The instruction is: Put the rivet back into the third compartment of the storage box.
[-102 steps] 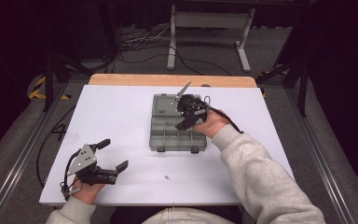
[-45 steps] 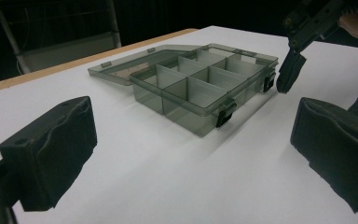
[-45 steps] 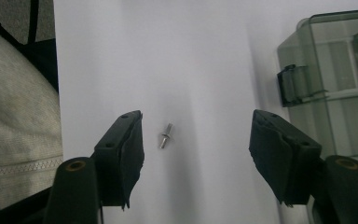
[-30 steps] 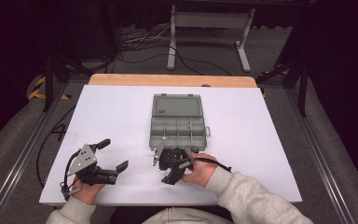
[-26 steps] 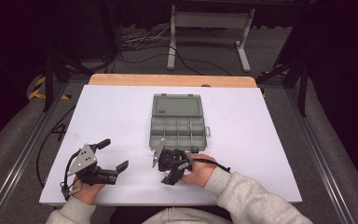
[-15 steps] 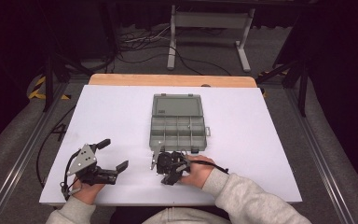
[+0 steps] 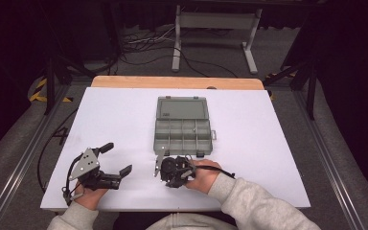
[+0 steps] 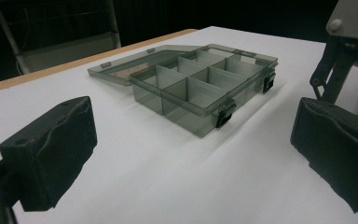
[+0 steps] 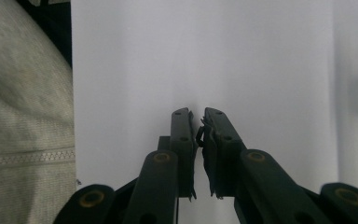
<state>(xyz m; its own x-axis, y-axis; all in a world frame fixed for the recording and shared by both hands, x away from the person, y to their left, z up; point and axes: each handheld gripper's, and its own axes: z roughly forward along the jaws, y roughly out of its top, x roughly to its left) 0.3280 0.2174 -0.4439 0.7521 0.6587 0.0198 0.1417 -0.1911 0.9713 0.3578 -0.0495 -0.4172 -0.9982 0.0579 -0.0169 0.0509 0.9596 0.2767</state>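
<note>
R jaws pinching a tiny part off the worktop [image 7: 124,115]

My right gripper [image 9: 198,116] jaws, just closing, are now clenching what looks like a tiny dark part [image 9: 199,134], near the open organiser box [image 7: 155,139], prob. for sorting into a compartment. Left gripper [image 7: 116,159] is idling w/ jaws released, out of the way.

The white table top [image 7: 124,120] lies bare on its whole left half, between the left gripper [image 7: 117,160] and the grey translucent plastic compartment box [image 7: 182,136], so there a hand can pass freely. The box, with its lid [image 7: 181,108] folded flat behind it, blocks the middle. The right gripper [image 7: 159,168] sits just before the box's front wall, leaving a narrow gap. Right of the box the top is open again
</note>
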